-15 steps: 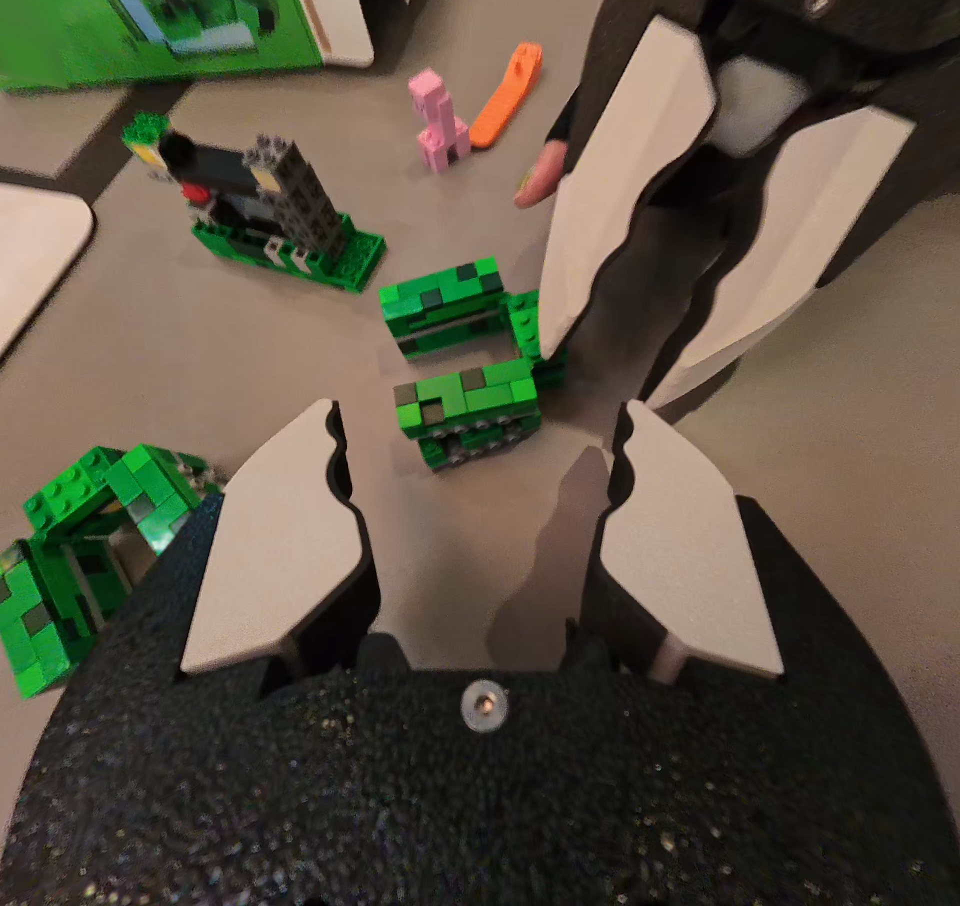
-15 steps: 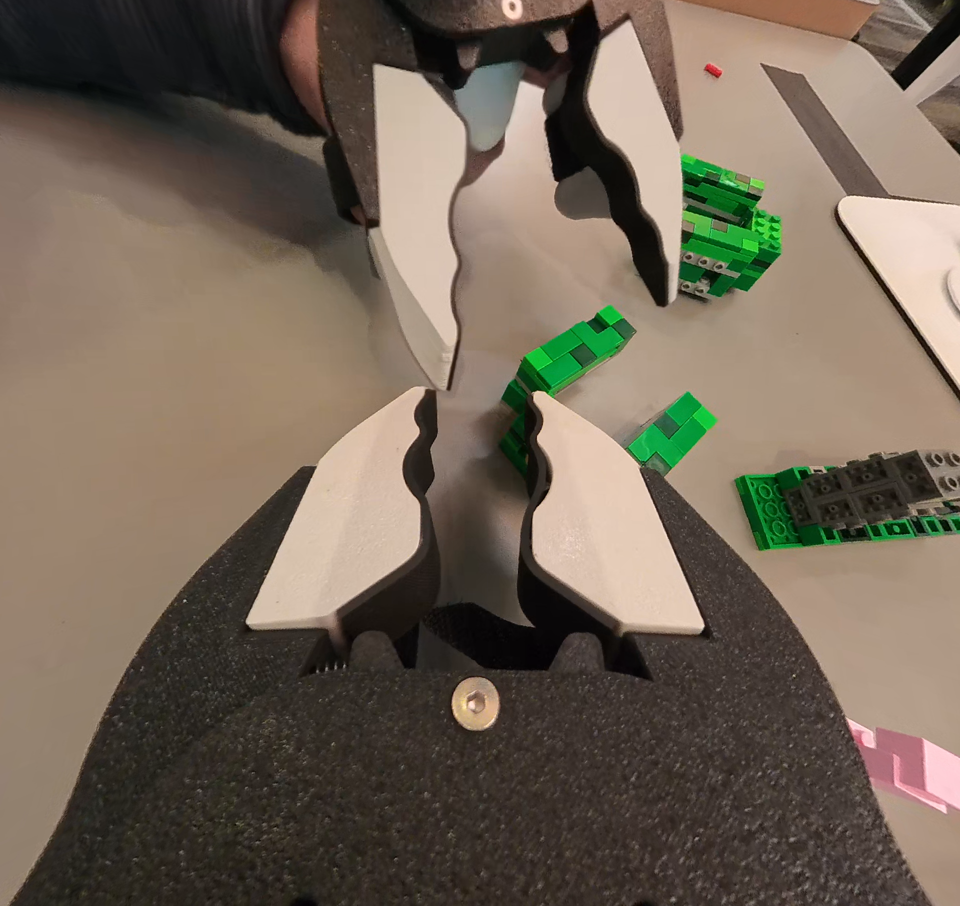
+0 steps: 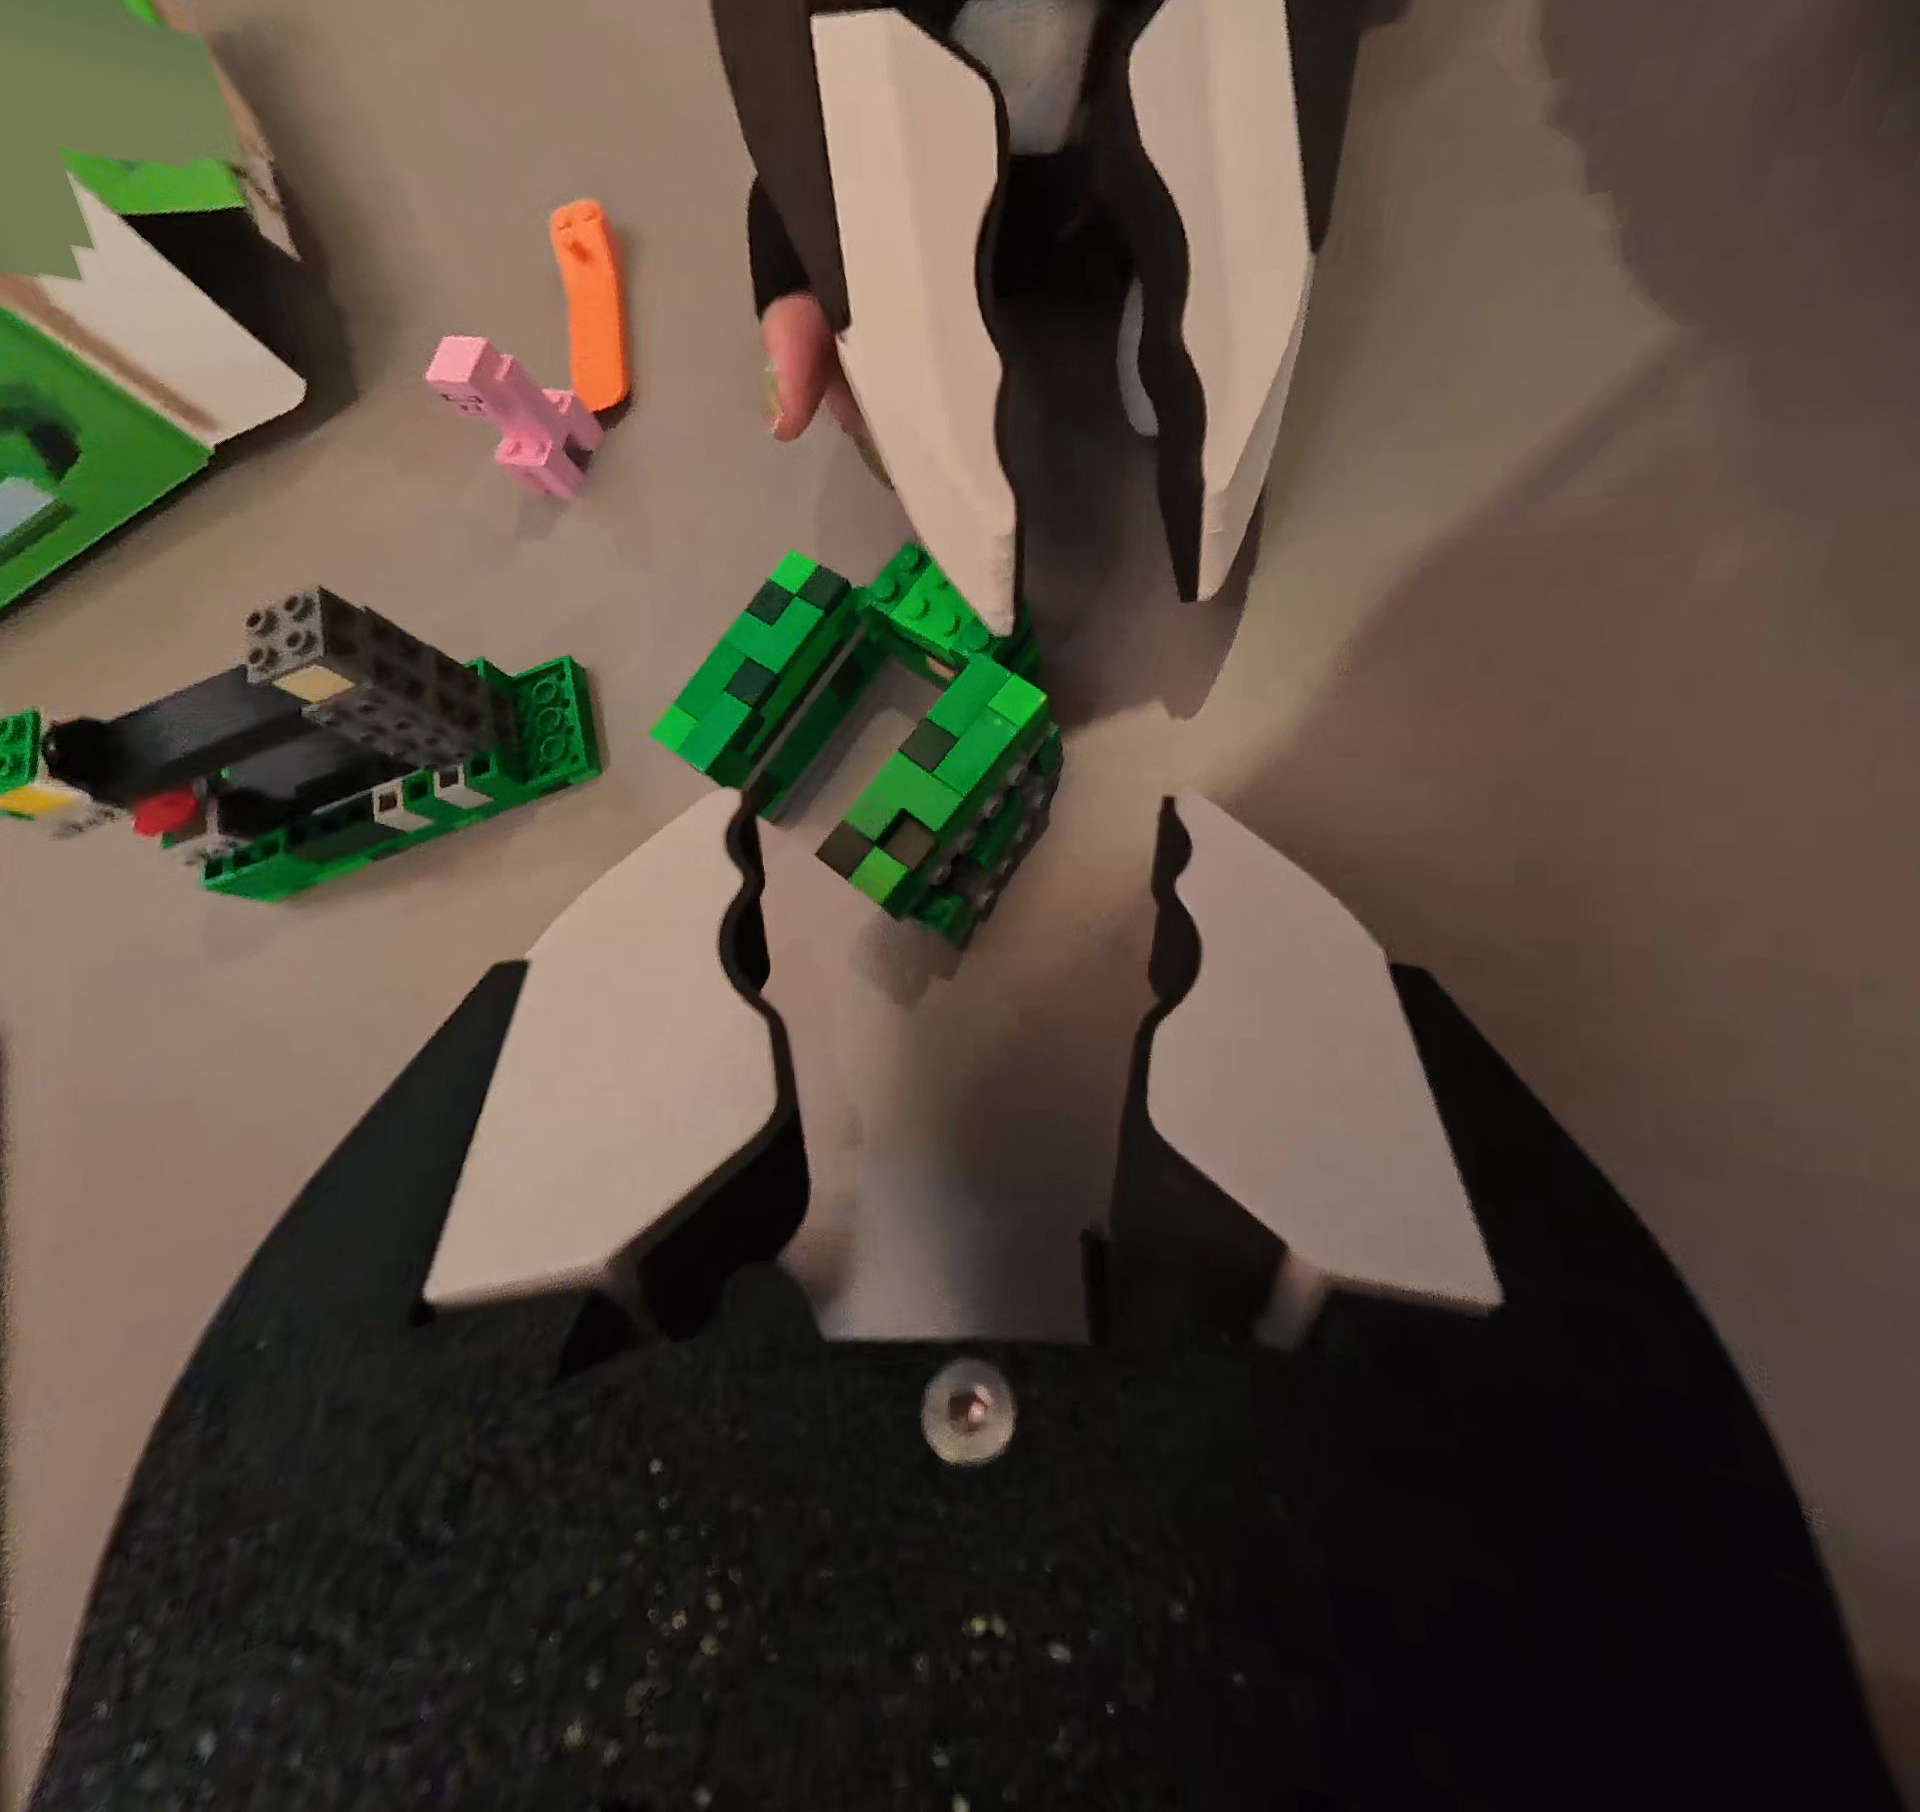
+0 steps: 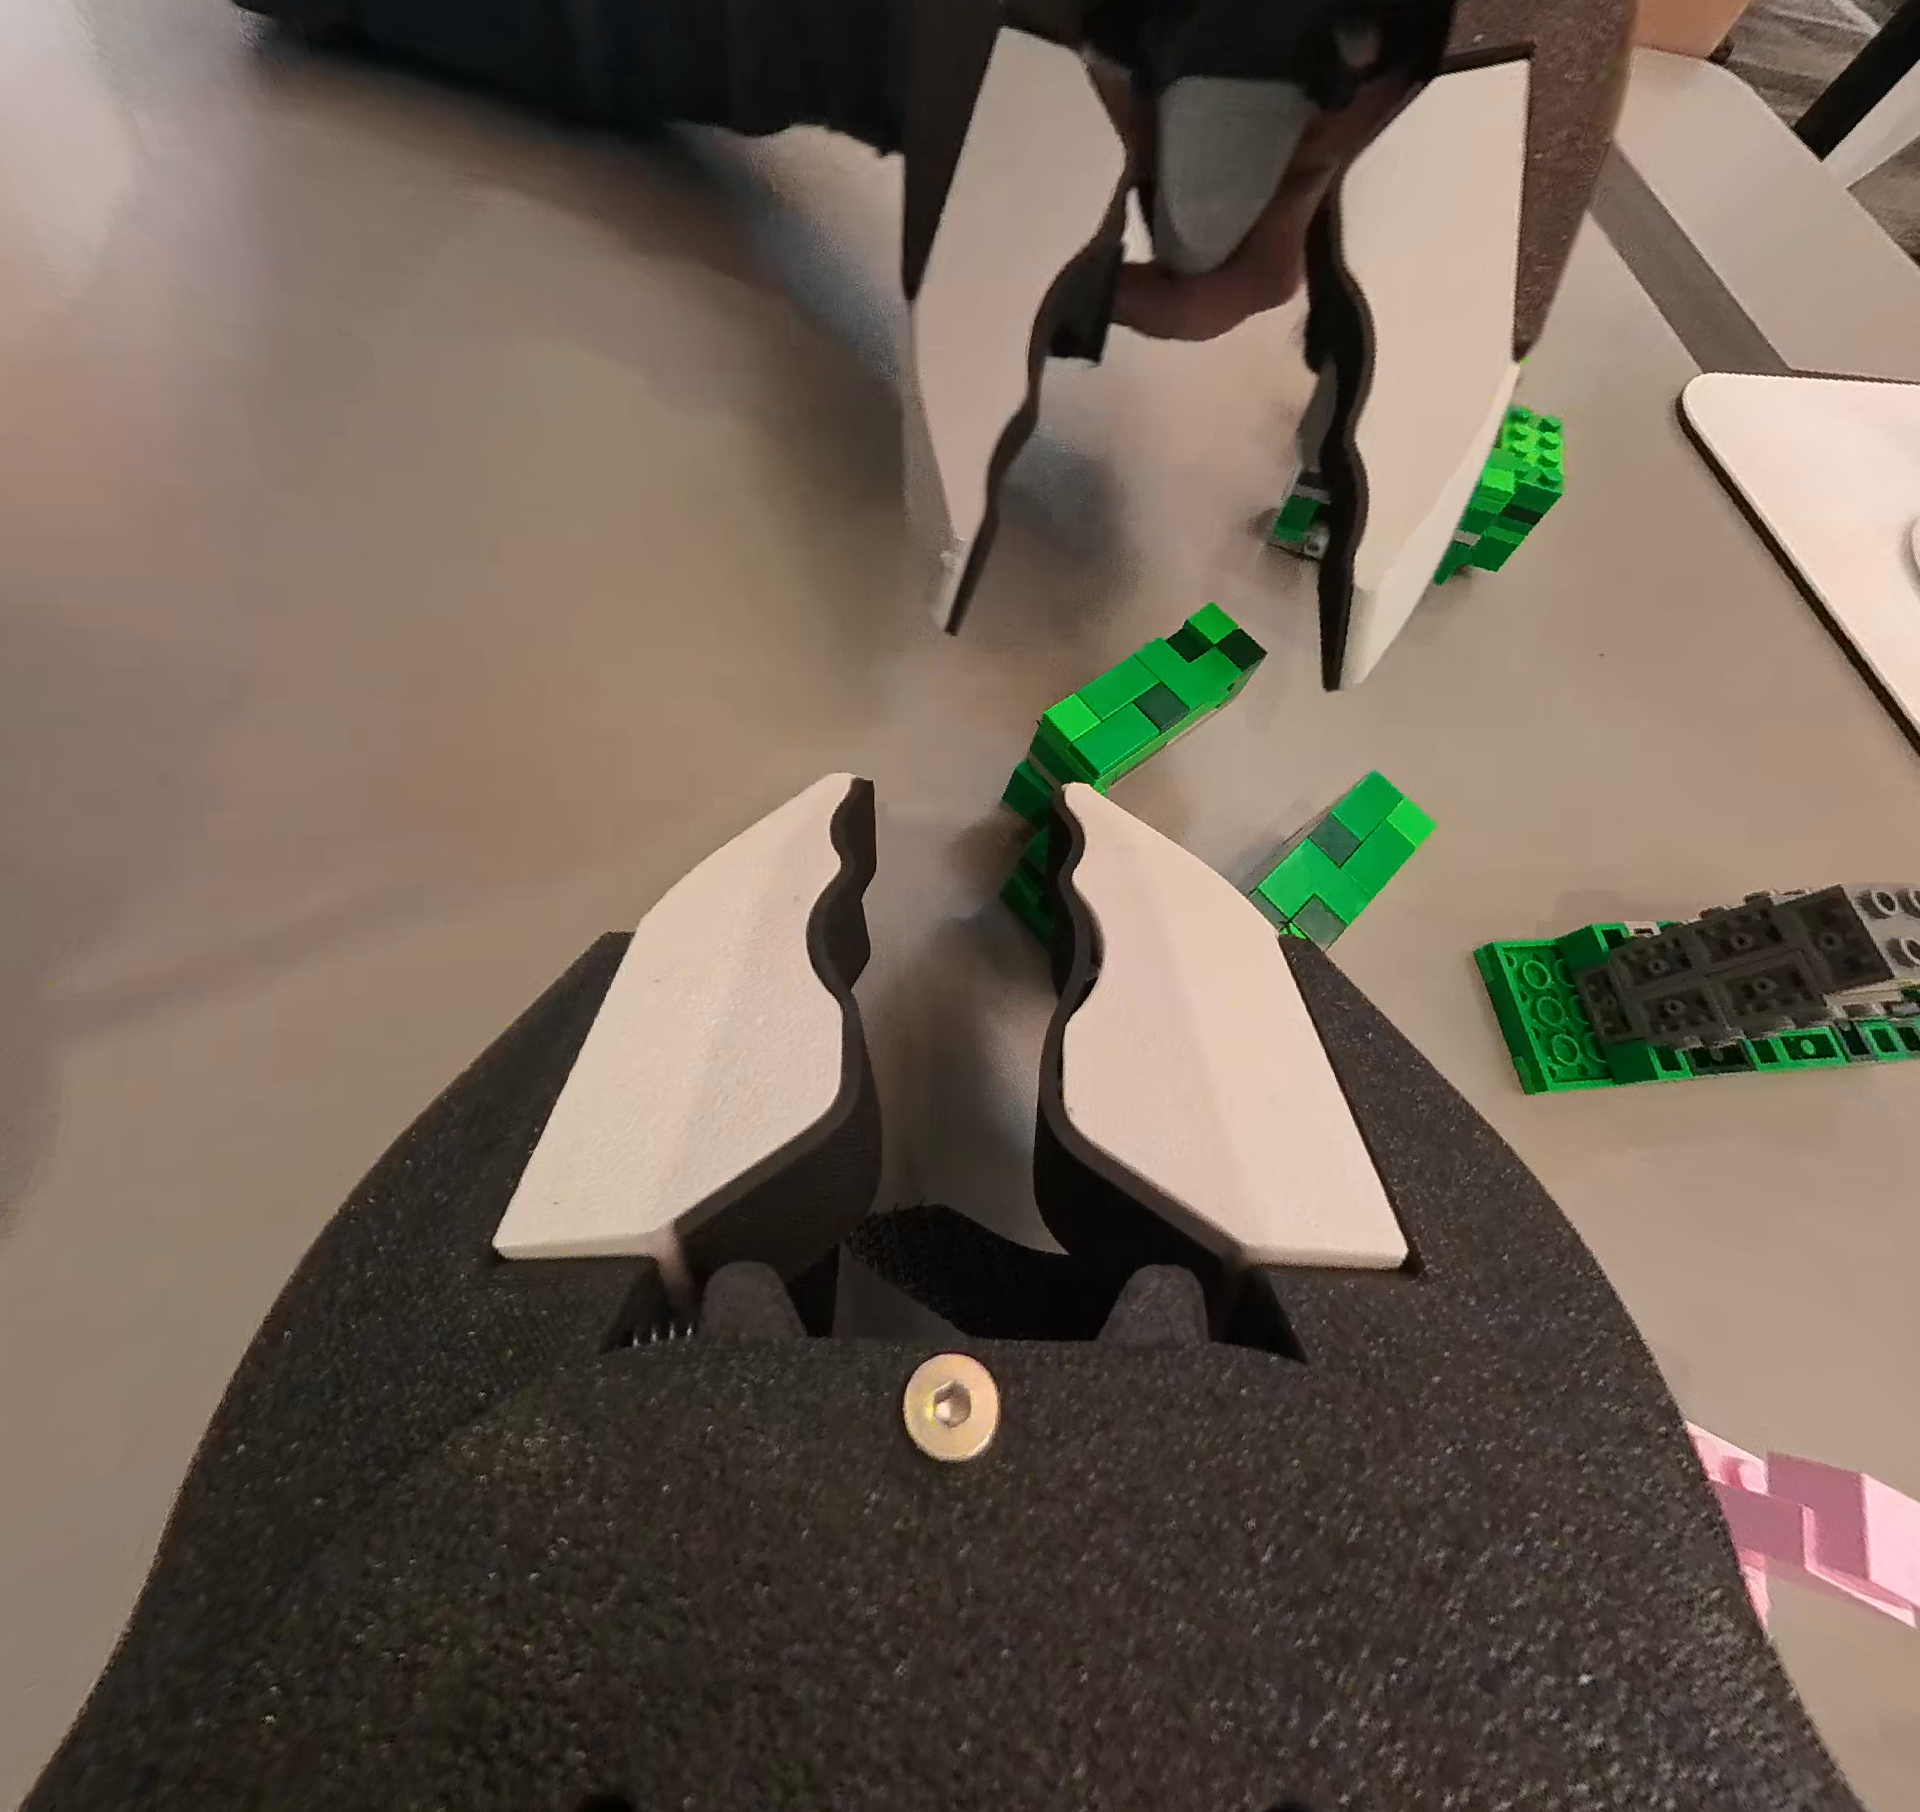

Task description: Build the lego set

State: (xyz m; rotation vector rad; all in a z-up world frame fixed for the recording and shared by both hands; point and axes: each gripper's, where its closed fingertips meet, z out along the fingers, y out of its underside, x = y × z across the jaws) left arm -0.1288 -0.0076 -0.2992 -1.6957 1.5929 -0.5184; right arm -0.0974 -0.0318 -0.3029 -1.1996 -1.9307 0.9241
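**Two open grippers face each other over a green U-shaped brick frame**

The left gripper point(image 3: 956, 806) hangs above the grey table point(image 3: 1558, 723) with its jaws wide apart and nothing between them. Just ahead of its fingertips lies the green brick frame point(image 3: 862, 723), a three-sided assembly of light and dark green bricks with grey studded bricks along one arm. The right gripper point(image 3: 1101, 588) comes in from the opposite side, jaws parted and empty; one of its white fingers point(image 3: 935, 432) has its tip at the frame's far corner, though actual contact cannot be confirmed.

In the right wrist view, the right gripper point(image 4: 961, 796) shows a narrower gap than the left gripper point(image 4: 1138, 656), which stands beyond it. A second green brick assembly point(image 4: 1507, 495) sits partly behind the left gripper's finger.

To the side of the frame rests a green baseplate with a grey and black block structure point(image 3: 343, 754). Further back lie a pink brick figure point(image 3: 509, 412) and an orange brick separator point(image 3: 594, 308), near each other. A green box point(image 3: 94, 474) stands at the table's edge.
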